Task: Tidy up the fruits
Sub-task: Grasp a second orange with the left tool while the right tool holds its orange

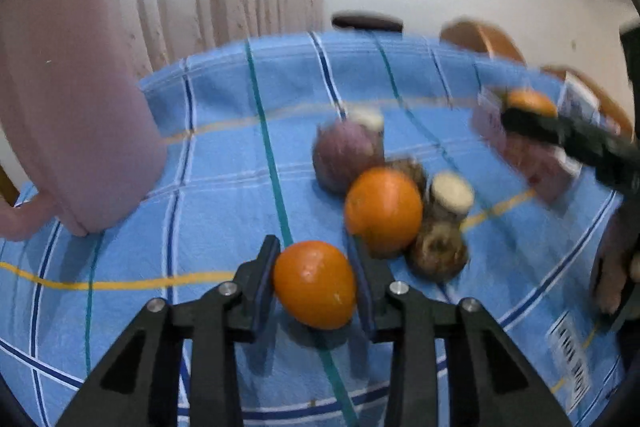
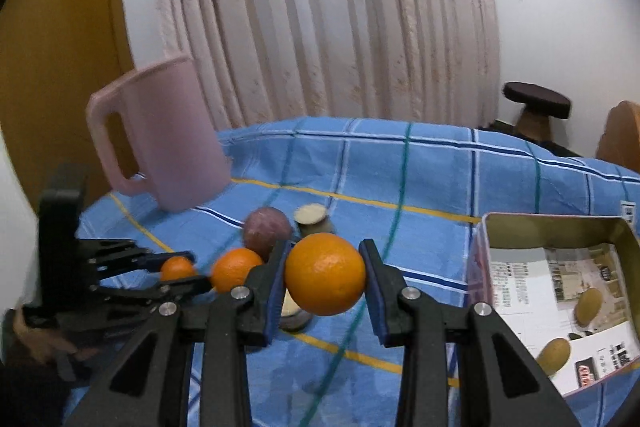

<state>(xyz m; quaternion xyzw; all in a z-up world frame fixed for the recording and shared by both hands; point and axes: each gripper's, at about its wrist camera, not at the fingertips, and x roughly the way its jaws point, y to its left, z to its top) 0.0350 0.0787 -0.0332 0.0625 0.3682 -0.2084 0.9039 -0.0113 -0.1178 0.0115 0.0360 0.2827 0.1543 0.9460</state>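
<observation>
My left gripper (image 1: 315,277) is shut on a small orange (image 1: 314,285) that rests low on the blue checked cloth (image 1: 224,187). Just beyond it lie another orange (image 1: 384,211), a purple round fruit (image 1: 344,155), a brown fruit (image 1: 438,255) and cream-faced cut pieces (image 1: 450,195). My right gripper (image 2: 324,273) is shut on a larger orange (image 2: 325,273), held above the cloth. An open cardboard box (image 2: 540,231) at the right holds two yellowish fruits (image 2: 588,307). The left gripper (image 2: 180,269) with its orange shows at the left of the right wrist view.
A tall pink pitcher (image 2: 172,139) stands at the back left of the table, close to the left gripper's side (image 1: 72,107). Behind the table hang curtains (image 2: 320,27). A dark stool (image 2: 536,101) and wooden chair backs (image 1: 480,35) stand beyond the far edge.
</observation>
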